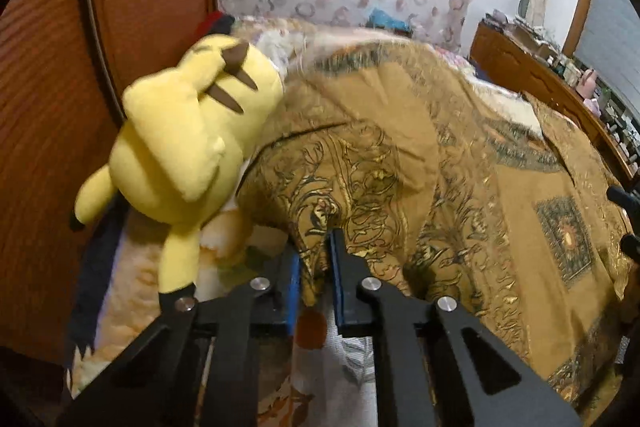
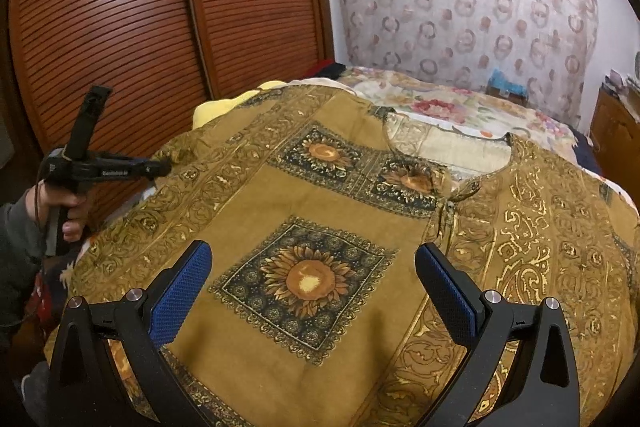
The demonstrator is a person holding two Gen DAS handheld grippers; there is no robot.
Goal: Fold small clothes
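Fingers of the left gripper (image 1: pixel 316 259) stand nearly together, blue pads facing, with a bunched edge of the mustard patterned garment (image 1: pixel 460 163) pinched between them. From that pinch the cloth rises and spreads away to the right over the bed, rumpled and partly lifted near the grip. No earlier view here, so only the closed grip on fabric is noted.

Right gripper (image 2: pixel 314 291): jaws wide apart, blue pads (image 2: pixel 184 291) angled outward, nothing between them pressed. Garment (image 2: pixel 248 195) lies flat below and ahead of this gripper; a sunflower square (image 2: pixel 306 281) sits in the gap between the two fingers. Whether the fingertips touch the cloth cannot be told. Neckline opening (image 2: pixel 448 147) lies further ahead, right of centre.

In the right wrist view the left gripper (image 2: pixel 160 169) appears at the garment's left edge, held by a hand (image 2: pixel 60 211) in a grey sleeve.

Yellow plush toy (image 1: pixel 188 131) lies just left of the garment, near the left fingers, against the slatted wooden wardrobe door (image 2: pixel 120 27). Floral bedding (image 2: pixel 460 99) shows beyond the garment.
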